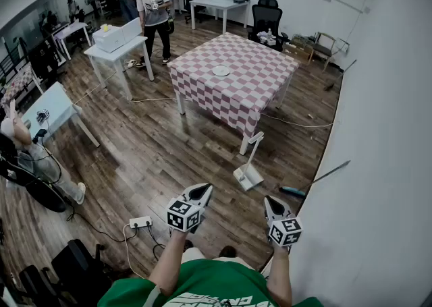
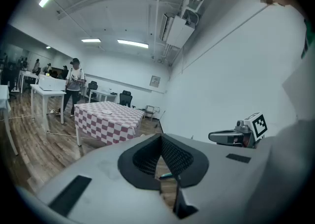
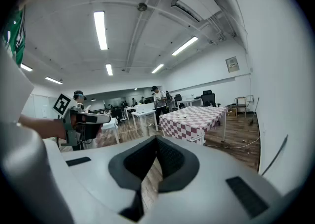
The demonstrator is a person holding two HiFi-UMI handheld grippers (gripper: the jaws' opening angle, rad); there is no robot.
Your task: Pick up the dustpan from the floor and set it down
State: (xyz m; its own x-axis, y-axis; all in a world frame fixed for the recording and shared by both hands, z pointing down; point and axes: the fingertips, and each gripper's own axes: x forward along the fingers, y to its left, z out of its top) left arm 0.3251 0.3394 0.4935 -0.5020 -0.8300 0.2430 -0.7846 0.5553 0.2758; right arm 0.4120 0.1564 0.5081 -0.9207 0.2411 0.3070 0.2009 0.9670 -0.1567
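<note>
In the head view a white dustpan [image 1: 248, 177] stands on the wooden floor by the checkered table's near leg, its long handle [image 1: 255, 144] upright. Both grippers are held out level in front of me, a step short of the dustpan. My left gripper [image 1: 204, 191] points at the floor to its left, with its jaws shut and nothing between them [image 2: 160, 156]. My right gripper [image 1: 268, 200] is nearer the wall, also shut and empty [image 3: 156, 154]. Each gripper view shows the other gripper from the side: the right one [image 2: 212, 136] and the left one [image 3: 108, 117].
A broom with a teal grip [image 1: 294, 191] lies on the floor by the white wall [image 1: 378, 164]. A table with a red-and-white checkered cloth [image 1: 233, 73] stands beyond the dustpan. A white power strip [image 1: 140, 221] and cables lie at my left. White tables and people are farther off.
</note>
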